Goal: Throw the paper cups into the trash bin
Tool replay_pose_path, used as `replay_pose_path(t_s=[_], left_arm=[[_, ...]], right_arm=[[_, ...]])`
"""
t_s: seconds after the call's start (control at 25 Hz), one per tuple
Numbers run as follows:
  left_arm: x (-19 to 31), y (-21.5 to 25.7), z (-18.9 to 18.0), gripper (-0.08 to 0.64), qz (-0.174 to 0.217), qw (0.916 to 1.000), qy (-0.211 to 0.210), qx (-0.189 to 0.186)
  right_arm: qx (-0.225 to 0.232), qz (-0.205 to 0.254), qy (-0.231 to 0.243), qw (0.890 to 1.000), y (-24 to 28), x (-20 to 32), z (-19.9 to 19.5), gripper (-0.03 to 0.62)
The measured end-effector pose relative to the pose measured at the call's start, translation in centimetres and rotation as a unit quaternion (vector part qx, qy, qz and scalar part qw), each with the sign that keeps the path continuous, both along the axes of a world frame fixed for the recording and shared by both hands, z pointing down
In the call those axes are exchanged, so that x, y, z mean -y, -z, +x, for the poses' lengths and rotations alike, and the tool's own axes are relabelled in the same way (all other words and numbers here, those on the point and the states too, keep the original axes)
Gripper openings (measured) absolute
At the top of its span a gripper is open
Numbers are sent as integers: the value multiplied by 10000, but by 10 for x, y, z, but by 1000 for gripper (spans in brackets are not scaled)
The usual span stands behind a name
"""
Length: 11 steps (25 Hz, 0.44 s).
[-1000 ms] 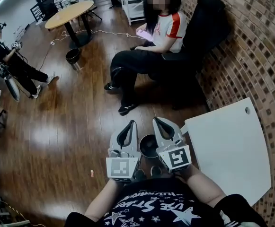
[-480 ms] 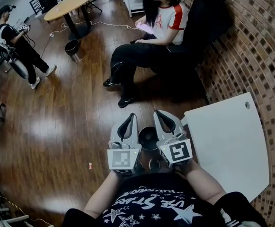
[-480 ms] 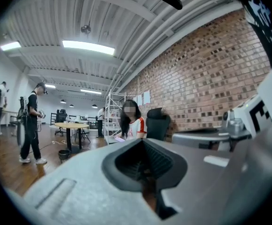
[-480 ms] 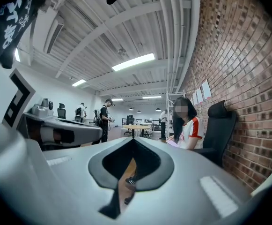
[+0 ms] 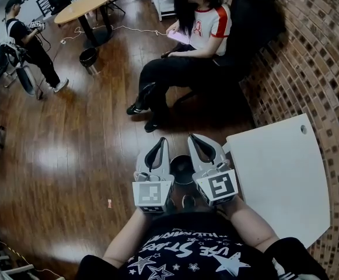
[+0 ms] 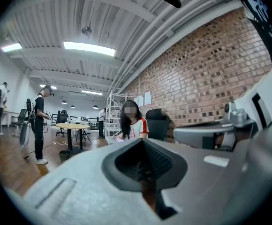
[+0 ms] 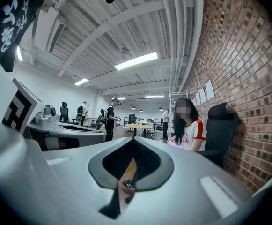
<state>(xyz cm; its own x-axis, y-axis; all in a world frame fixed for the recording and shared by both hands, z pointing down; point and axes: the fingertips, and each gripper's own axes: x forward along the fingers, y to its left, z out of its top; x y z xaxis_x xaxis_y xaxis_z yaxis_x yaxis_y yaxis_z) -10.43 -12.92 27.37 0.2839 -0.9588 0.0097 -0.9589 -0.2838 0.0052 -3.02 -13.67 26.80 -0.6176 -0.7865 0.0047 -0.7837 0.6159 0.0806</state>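
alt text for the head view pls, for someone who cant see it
Seen from above, a person holds the left gripper and right gripper side by side, both shut and empty, with a dark round bin showing between them on the wooden floor. A white table stands at right by a brick wall, and a seated person is ahead.

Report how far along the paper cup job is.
Done: cannot tell; no paper cup shows anywhere, and the white table holds none. In hand: nothing; the left gripper and right gripper are both shut and empty, with a dark round bin showing between them. Left: unclear, since no cups are in view.
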Motion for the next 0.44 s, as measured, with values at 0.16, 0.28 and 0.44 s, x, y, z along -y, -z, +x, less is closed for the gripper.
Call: replay_pose_path(t_s=[0.16,0.28,0.44], left_arm=[[-2,0,1,5,-4,10000,-74,7],[-4,0,1,5,-26,9999,-139,18],[-7,1,0,5,-67,9997,-210,84]], right_arm=[[-56,9,33,10000,0,-4,-2,6],[-170,-8,21,9999,0,-9,-4,6],[-367,-21,143,9992,8,-14,-17,6]])
